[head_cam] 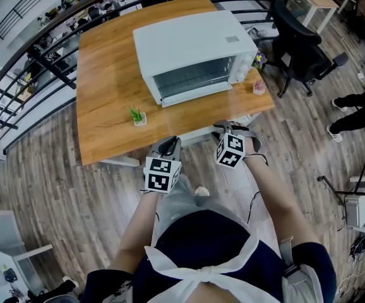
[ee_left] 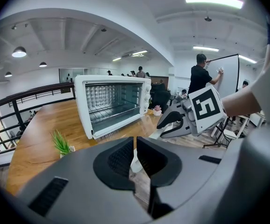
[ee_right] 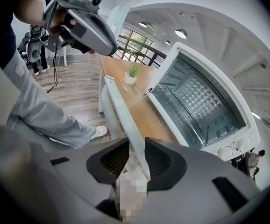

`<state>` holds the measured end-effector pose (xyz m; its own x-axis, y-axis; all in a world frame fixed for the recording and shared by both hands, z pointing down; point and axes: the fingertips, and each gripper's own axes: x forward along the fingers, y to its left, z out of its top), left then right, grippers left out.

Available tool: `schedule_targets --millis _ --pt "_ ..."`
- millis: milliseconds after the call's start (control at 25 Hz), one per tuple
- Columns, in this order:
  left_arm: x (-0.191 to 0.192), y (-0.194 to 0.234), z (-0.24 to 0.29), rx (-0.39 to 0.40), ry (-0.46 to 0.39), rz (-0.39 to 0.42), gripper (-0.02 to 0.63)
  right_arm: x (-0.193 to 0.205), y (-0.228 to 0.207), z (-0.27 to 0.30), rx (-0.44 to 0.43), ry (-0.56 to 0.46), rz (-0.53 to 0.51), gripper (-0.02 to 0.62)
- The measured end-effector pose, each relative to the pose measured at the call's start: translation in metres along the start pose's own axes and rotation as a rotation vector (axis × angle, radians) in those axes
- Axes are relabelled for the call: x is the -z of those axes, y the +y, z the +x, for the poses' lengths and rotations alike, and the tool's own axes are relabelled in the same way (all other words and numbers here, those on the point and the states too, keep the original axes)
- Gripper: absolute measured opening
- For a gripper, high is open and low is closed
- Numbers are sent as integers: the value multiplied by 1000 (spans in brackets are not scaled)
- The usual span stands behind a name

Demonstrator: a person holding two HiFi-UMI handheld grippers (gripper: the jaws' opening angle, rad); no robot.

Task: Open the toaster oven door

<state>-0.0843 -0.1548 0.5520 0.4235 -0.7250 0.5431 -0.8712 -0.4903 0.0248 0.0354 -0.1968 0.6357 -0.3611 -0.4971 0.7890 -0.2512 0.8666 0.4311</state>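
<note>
We hold both grippers just short of the wooden table (head_cam: 107, 93), where the white toaster oven (head_cam: 195, 52) sits with its glass door facing us. The left gripper (head_cam: 170, 145) has its 2 jaws together on nothing. The right gripper (head_cam: 232, 129) has its jaws slightly apart (nothing gripped).

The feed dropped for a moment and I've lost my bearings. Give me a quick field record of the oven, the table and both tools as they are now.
toaster oven: white, on the wooden table, front facing the person
door: rack visible at the front; open or shut unclear
left tool: shut, empty, held short of the table's near edge
right tool: open, empty, by the table edge, apart from the oven
other items: small green plant left of the oven; small pink pot near the table's right edge
</note>
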Motion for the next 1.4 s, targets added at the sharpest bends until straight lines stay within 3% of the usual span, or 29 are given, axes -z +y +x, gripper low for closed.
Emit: schedule_targets --millis 1400 --pt "12 8 13 -3 45 -26 35 33 37 45 -119 117 -54 132"
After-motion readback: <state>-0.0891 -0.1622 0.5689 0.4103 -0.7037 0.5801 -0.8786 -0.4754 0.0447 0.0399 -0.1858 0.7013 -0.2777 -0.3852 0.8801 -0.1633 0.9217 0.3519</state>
